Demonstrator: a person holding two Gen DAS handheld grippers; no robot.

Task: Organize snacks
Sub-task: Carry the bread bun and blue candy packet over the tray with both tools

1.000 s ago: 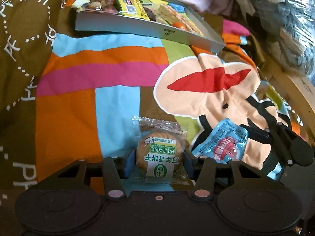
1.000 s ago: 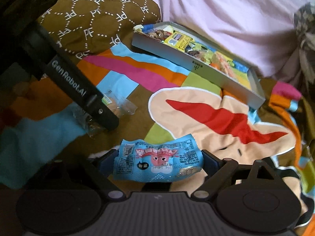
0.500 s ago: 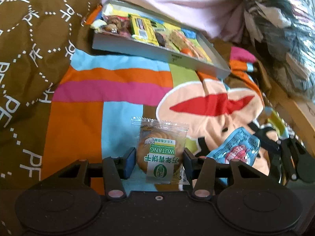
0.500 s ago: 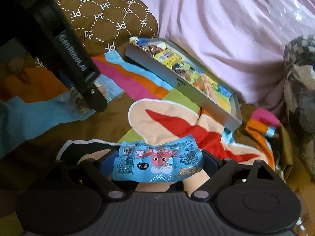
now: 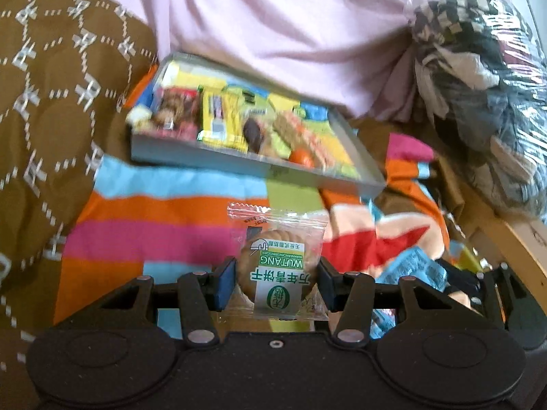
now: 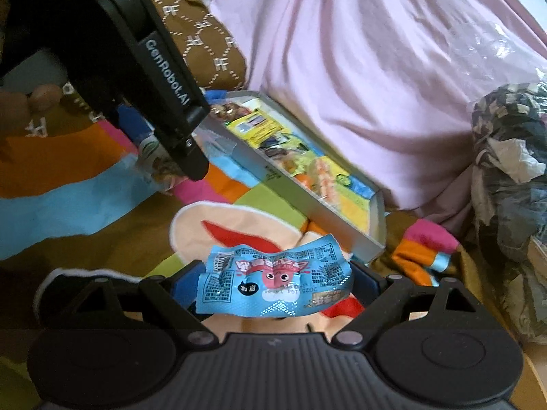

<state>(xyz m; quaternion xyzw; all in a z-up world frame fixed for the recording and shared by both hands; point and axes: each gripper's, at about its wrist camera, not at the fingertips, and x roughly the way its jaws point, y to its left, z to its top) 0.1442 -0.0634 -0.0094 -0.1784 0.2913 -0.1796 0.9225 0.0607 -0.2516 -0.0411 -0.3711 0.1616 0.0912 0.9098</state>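
Note:
My left gripper (image 5: 276, 282) is shut on a clear-wrapped round biscuit packet (image 5: 277, 266) with a green and white label, lifted above the colourful blanket. My right gripper (image 6: 275, 285) is shut on a crinkled blue snack packet (image 6: 273, 282) with a pink cartoon print, also held off the blanket. A shallow grey tray (image 5: 239, 162) full of mixed snacks lies ahead on the blanket; in the right wrist view the grey tray (image 6: 328, 218) runs diagonally behind the blue packet. The left gripper (image 6: 160, 147) shows at upper left there, still gripping the biscuit. The blue packet (image 5: 410, 270) peeks in at the left view's lower right.
A striped cartoon blanket (image 5: 164, 218) covers the surface. A brown patterned cushion (image 5: 51, 109) lies to the left, pink bedding (image 5: 290, 27) behind the tray, and a plastic-wrapped bundle of checked cloth (image 5: 478, 85) at the right. A person's fingers (image 6: 30, 99) show at far left.
Both grippers have risen off the blanket with their packets and tilted up, so the tray and pink bedding now fill more of each view. The grips have not changed.

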